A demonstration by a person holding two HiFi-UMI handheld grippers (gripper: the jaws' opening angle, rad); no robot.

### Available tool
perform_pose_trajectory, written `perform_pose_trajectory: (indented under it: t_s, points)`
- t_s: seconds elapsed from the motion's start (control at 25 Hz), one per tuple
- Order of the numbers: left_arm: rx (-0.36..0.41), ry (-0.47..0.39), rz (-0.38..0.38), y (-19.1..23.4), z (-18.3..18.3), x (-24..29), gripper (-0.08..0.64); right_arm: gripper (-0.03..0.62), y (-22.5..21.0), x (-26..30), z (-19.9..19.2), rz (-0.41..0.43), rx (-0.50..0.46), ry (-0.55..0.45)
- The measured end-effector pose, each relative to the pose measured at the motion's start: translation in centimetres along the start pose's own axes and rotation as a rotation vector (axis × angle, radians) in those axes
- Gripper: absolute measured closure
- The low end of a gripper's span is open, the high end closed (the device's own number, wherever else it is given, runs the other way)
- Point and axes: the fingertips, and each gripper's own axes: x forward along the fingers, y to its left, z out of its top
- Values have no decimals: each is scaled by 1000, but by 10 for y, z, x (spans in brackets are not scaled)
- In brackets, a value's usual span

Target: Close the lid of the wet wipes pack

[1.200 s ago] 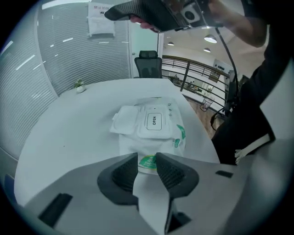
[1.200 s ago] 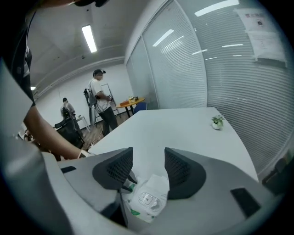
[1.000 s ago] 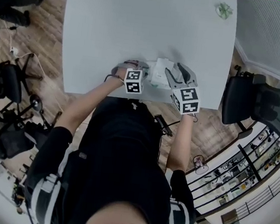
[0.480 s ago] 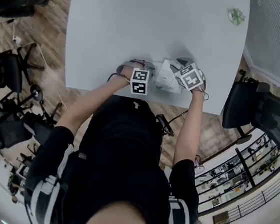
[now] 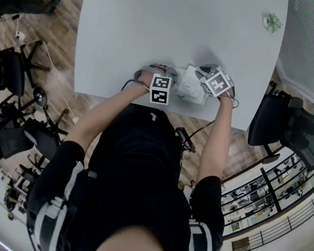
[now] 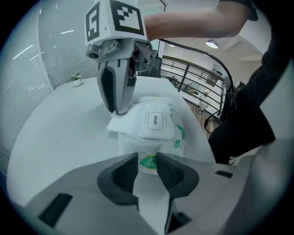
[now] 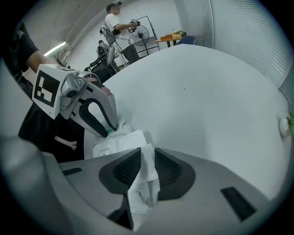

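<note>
Table (image 5: 156,32): white; its near edge carries the wet wipes pack (image 5: 190,88).
Lid (image 6: 156,120): lies flat on the pack.
Left gripper (image 6: 147,161): you pinch one pack end.
Right gripper (image 7: 147,158): jaws closing on the opposite end's film.

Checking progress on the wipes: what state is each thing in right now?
Wet wipes pack: lying on the table, pinched at both ends.
Lid: flat, looks shut.
Left gripper: shut on the pack's end.
Right gripper: jaws closing, pack's other end between them.
</note>
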Motion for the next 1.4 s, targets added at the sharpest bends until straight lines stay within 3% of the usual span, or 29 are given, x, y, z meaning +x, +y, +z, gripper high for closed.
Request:
perform_pose_trajectory:
  t_s: [0.2,0.68,1.04,1.4]
  points:
    - [-6,1,18,-3,-1,2,422,498,10,-24,10,-39,-41,-39]
    - [-11,8,48,-7,-5,-1,422,523,70,-48,-12,-90,-51,-91]
    - [-39,7,82,-6,-7,4,422,492,107,-8,-47,-68,63,-83]
    - [-47,6,93,-7,-7,3,422,495,104,10,-53,-243,164,-99]
